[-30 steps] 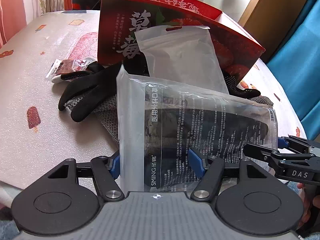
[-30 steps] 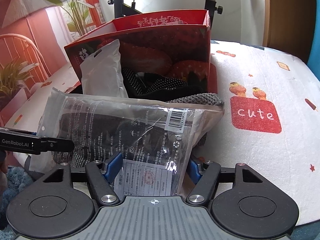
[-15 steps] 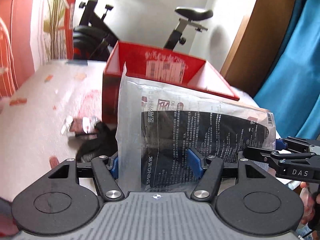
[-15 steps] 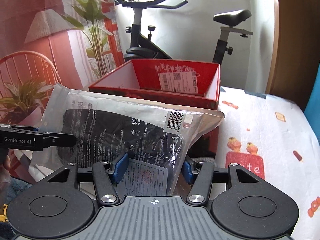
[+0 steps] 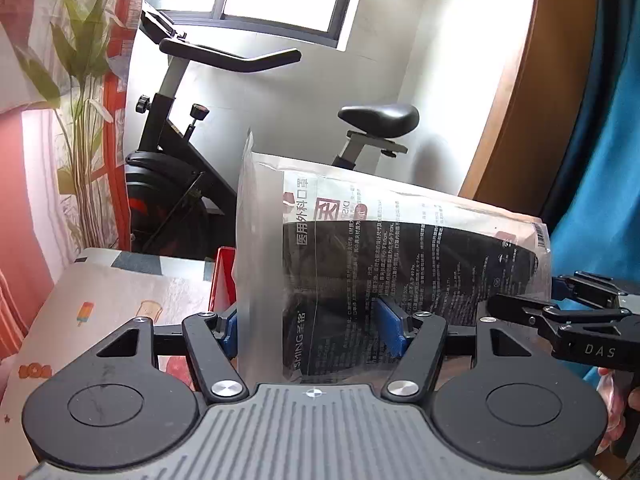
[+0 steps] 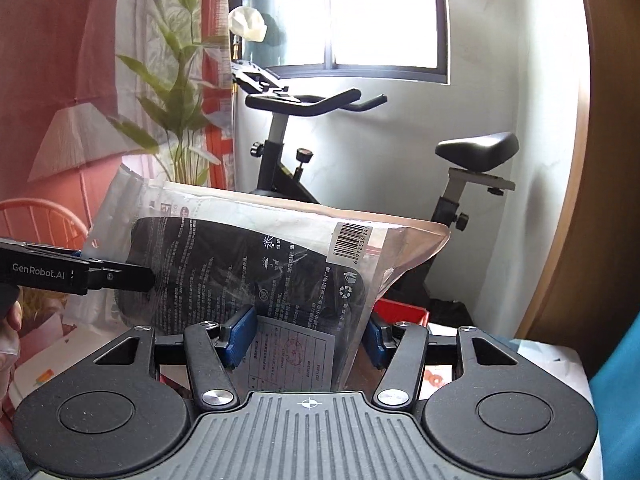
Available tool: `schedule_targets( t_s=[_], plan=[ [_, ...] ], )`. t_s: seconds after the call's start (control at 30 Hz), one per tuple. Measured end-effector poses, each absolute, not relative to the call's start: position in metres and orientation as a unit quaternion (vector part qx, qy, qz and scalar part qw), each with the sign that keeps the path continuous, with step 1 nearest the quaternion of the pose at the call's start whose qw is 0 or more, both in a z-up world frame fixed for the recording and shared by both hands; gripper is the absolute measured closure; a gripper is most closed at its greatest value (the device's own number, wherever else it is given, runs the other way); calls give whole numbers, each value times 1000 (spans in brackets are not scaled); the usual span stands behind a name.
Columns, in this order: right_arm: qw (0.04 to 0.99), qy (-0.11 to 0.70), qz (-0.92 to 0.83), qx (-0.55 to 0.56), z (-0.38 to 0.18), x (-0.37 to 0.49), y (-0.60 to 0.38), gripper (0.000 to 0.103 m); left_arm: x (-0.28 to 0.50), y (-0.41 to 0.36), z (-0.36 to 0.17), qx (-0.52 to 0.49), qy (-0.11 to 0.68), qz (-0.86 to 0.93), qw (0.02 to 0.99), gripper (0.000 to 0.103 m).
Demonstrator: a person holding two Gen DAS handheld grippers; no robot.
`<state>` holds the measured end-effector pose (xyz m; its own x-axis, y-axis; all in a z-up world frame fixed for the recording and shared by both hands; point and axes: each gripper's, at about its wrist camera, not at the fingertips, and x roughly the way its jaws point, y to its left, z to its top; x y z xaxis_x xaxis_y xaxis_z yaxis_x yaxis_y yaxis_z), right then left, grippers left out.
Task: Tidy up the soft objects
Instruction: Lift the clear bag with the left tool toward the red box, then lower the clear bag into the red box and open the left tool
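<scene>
While both grippers' jaws hold the clear plastic pouch of black masks (image 5: 400,248) aloft, we judge uneven pulling could tear it.

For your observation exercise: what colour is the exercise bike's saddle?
Black; the saddle shows best in the right wrist view.

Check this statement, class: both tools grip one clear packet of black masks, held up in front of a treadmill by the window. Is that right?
Not quite. The machine behind is an exercise bike with handlebars and a saddle, not a treadmill, as the right wrist view shows. The rest holds: the left tool and right tool grip one clear packet of black masks.
</scene>
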<state>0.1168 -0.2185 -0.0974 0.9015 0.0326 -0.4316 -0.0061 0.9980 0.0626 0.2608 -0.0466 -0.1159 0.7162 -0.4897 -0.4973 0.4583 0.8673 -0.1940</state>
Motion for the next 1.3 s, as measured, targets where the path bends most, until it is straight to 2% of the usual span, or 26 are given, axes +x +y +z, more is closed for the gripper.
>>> schedule_targets(
  t_s=[0.2, 0.57, 1.0, 1.07, 1.3],
  plan=[
    [972, 232, 10, 36, -106, 163, -249, 51, 304, -71, -126, -8, 287, -252, 924, 36],
    [945, 320, 13, 67, -179, 238, -264, 51, 361, -83, -178, 30, 374, -239, 896, 38],
    [885, 446, 12, 131, -241, 253, -255, 51, 359, -66, -223, 42, 433, -252, 864, 38],
    [881, 455, 8, 130, -244, 258, -252, 51, 362, -67, -227, 51, 444, -241, 862, 43],
    [873, 476, -3, 105, -245, 270, -246, 52, 363, -77, -234, 83, 462, -226, 854, 50]
  ],
)
